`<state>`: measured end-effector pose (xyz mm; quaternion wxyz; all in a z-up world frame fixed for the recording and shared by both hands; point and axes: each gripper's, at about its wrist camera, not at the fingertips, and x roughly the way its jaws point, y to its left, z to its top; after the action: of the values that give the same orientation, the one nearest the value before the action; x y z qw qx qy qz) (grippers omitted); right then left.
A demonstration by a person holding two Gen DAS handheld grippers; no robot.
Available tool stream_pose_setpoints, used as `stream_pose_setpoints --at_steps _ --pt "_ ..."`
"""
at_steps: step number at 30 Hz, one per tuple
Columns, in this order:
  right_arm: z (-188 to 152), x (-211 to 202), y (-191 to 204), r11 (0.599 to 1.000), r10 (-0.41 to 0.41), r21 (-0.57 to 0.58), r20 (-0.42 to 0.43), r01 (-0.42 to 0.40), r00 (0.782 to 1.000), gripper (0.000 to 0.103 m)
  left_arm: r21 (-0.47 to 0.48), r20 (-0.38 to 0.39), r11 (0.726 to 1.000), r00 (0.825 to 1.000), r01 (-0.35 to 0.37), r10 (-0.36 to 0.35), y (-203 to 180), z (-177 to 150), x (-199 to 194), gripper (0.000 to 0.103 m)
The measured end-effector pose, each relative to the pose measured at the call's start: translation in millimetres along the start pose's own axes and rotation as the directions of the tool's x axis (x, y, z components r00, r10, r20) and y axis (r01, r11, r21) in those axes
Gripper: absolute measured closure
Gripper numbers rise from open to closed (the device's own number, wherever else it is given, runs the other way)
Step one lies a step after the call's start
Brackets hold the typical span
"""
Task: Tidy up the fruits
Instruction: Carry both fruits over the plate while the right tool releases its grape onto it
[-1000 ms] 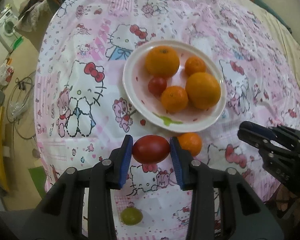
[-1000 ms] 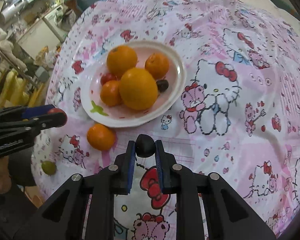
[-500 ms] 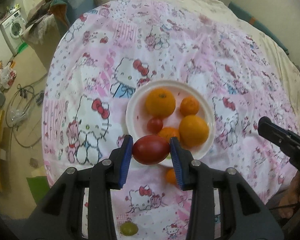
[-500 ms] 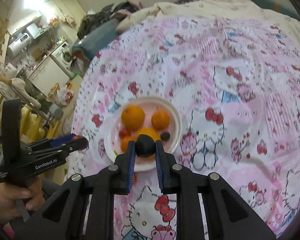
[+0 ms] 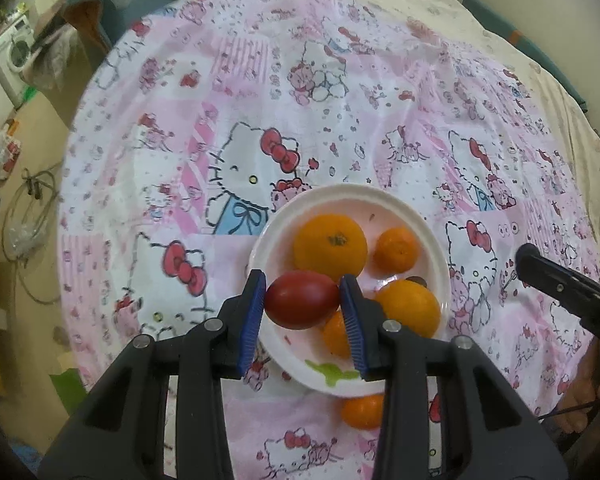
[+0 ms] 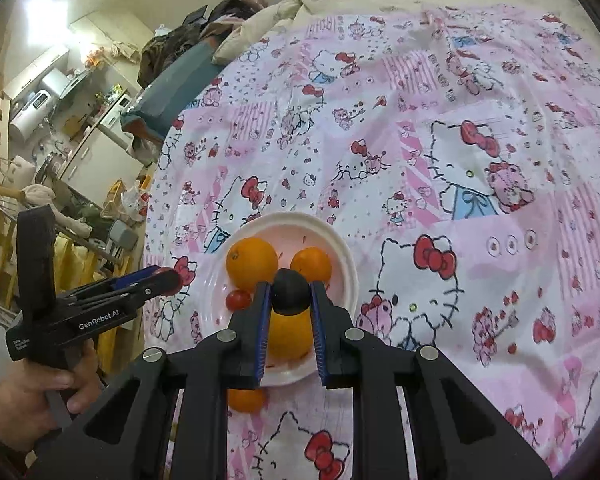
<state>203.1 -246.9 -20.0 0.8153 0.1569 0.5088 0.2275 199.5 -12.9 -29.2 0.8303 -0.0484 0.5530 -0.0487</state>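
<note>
The left gripper (image 5: 302, 300) is clamped on a red tomato (image 5: 302, 299); the right gripper (image 6: 290, 294) pinches a dark grape (image 6: 289, 292). Beyond both sets of tips sits the white plate (image 5: 356, 200) crowded with oranges; one orange (image 5: 363, 411) lies under the left gripper, off the plate. A second ago both grippers hung nearer the tablecloth (image 5: 220, 100), short of the plate.
</note>
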Motion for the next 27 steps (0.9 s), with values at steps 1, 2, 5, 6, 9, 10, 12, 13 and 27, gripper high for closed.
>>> stream_pose_setpoints --at_steps 1,2,5,6,9,10,12,13,27 --pt "2.1 6.5 -1.7 1.0 0.0 0.0 -0.011 0.0 1.0 0.083 -0.001 -0.01 1.0 1.0 0.0 0.0 0.4 1.4 5.0 0.069" --pt "4.0 13.8 -3.6 1.0 0.004 0.004 -0.025 -0.003 1.0 0.083 -0.006 -0.032 1.0 0.999 0.002 -0.002 1.7 2.7 11.7 0.069" --pt "6.7 34.6 -8.9 1.0 0.0 0.014 -0.062 0.001 0.998 0.082 -0.024 -0.068 1.0 0.998 -0.002 0.001 5.8 3.9 25.6 0.069" --pt "6.9 42.4 -10.5 1.0 0.0 0.016 -0.079 0.001 0.997 0.082 -0.029 -0.078 1.0 0.997 -0.008 0.005 7.4 4.4 29.8 0.069" --pt "6.0 54.8 -13.8 1.0 0.006 0.027 -0.104 -0.003 0.995 0.082 -0.049 -0.099 0.998 0.994 -0.04 0.035 13.1 5.5 43.3 0.069" --pt "5.5 58.2 -14.6 1.0 0.004 0.029 -0.11 -0.001 0.994 0.082 -0.056 -0.105 0.997 0.994 -0.045 0.039 14.7 5.8 46.8 0.069" --pt "4.3 63.7 -16.4 0.999 0.0 0.035 -0.122 0.004 0.993 0.082 -0.068 -0.116 0.997 0.993 -0.036 0.028 16.6 5.9 51.1 0.069" --pt "3.6 65.7 -17.0 0.999 0.0 0.037 -0.126 0.005 0.992 0.082 -0.069 -0.118 0.997 0.993 -0.03 0.022 16.1 5.7 51.5 0.069" --pt "-1.1 69.4 -21.6 0.998 0.001 0.059 -0.136 0.007 0.991 0.08 -0.095 -0.114 0.995 0.993 -0.016 0.005 15.4 10.3 52.7 0.068"
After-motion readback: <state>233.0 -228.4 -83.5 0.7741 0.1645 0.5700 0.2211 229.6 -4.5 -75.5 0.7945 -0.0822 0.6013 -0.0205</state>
